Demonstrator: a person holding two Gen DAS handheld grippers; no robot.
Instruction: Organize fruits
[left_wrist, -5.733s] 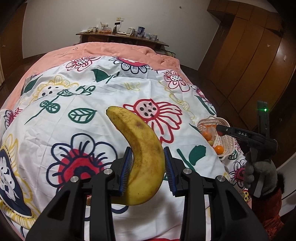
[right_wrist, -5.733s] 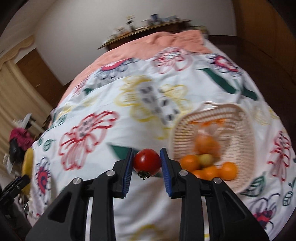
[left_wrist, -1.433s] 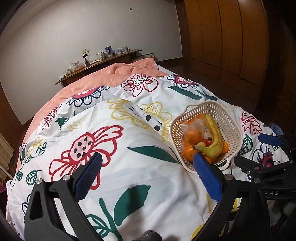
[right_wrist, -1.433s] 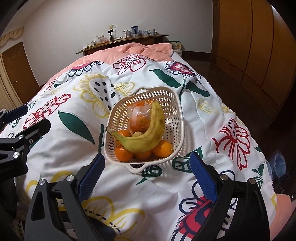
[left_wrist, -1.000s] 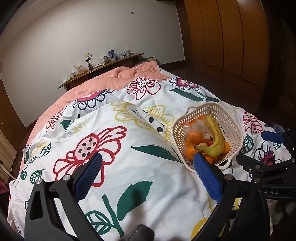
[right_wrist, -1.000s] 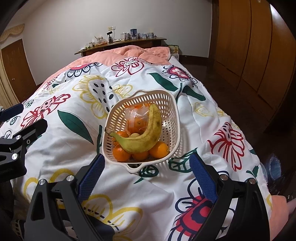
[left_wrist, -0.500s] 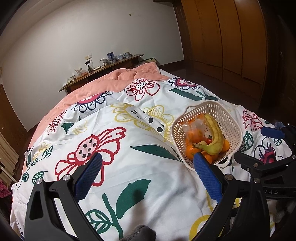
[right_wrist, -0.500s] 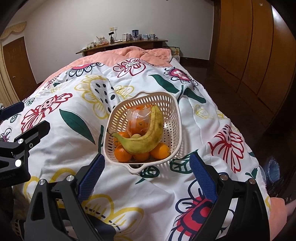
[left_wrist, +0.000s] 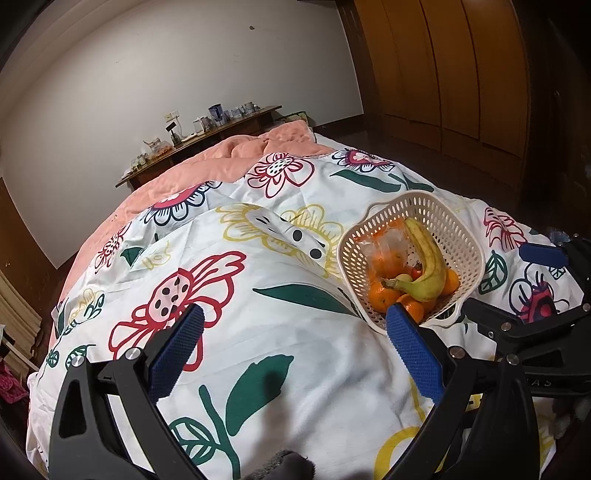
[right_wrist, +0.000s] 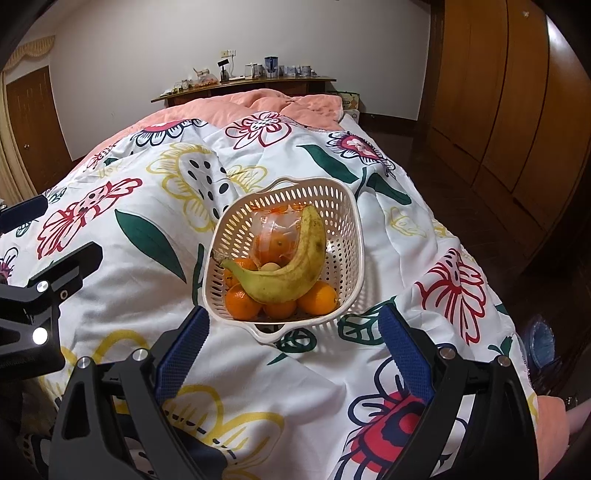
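Basket (right_wrist: 349, 236): cream perforated plastic, smooth, slight sheen. Banana (right_wrist: 291, 273): matt yellow skin, brown speckles. Oranges (right_wrist: 317, 297): dimpled, faintly glossy peel. Bag (right_wrist: 275, 230) in basket: clear crinkled plastic, shiny. Duvet (right_wrist: 122, 295): matt printed cloth, soft, creased; its far edge plain peach cloth. Right gripper (right_wrist: 291, 347) and left gripper (left_wrist: 291, 343): matt black plastic arms, bright metal screws, blue ribbed rubbery pads (left_wrist: 173, 350). Wardrobe (right_wrist: 517, 92): glossy brown wood. Wall: matt white paint.

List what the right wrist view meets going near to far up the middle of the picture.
right hand-held gripper → oranges → banana → clear bag of fruit → basket far rim → pink blanket → cluttered shelf
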